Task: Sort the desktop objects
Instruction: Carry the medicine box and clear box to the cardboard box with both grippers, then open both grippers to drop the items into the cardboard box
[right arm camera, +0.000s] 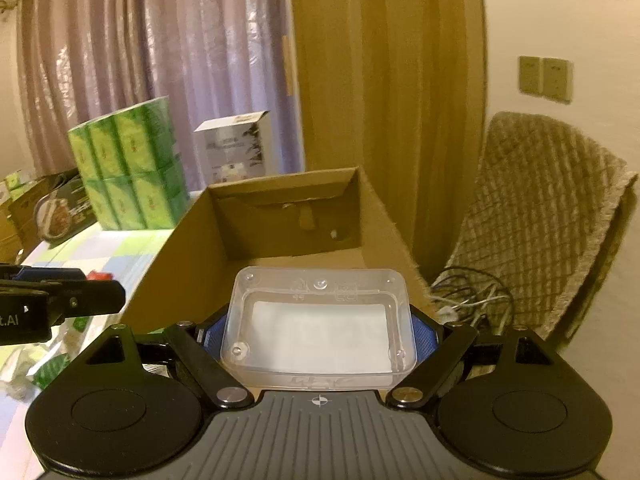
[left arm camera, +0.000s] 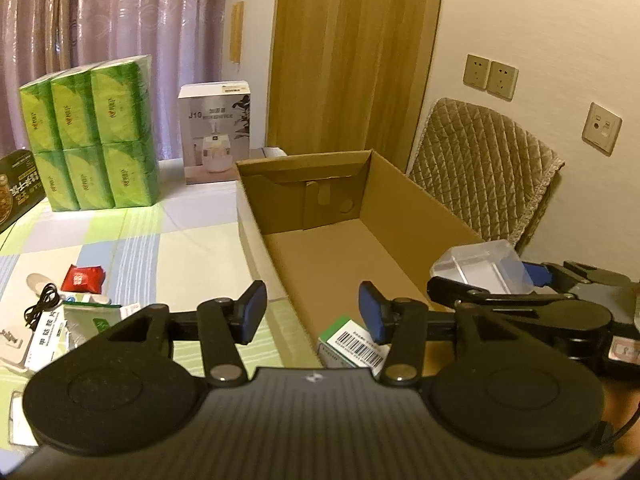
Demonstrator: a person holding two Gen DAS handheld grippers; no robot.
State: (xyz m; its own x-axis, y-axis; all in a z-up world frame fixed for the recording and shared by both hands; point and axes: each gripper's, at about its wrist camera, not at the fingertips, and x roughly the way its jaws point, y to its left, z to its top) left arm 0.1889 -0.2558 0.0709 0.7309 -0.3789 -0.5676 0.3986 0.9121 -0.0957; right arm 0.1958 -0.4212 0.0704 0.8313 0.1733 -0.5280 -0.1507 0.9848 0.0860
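Two hand-held grippers work over a table w/ a pastel checked cloth [left arm camera: 188,248], beside an open cardboard box [left arm camera: 404,216]. The right gripper [right arm camera: 320,338] is clamped on a clear plastic case [right arm camera: 318,320], its blue pads pressing the case's two short sides; the case hangs above the box's near end, bottom facing the right wrist cam. In the left wrist view the same case [left arm camera: 484,266] shows at right, above the box's right wall. The left gripper [left arm camera: 316,312] has its jaws parted w/ nothing between them, straddling the box's near-left wall; a small green-and-white carton [left arm camera: 354,346] w/ a barcode label lies inside the box at the near corner, just below and beside the right-hand pad — touching or not, can't tell. Rest of the box floor is bare cardboard. Still on the cloth, left of the box: a red snack packet [left arm camera: 84,278], a coiled black cable [left arm camera: 42,304] and a pile of white-and-green medicine cartons [left arm camera: 92,318]. Further back: a wrapped stack of green tissue packs [left arm camera: 92,136] and a white appliance box [left arm camera: 216,132] marked J10, in front of a pink curtain [left arm camera: 100,12]. A chair w/ quilted cover [left arm camera: 484,168] stands behind the box, near wall sockets [left arm camera: 490,76].
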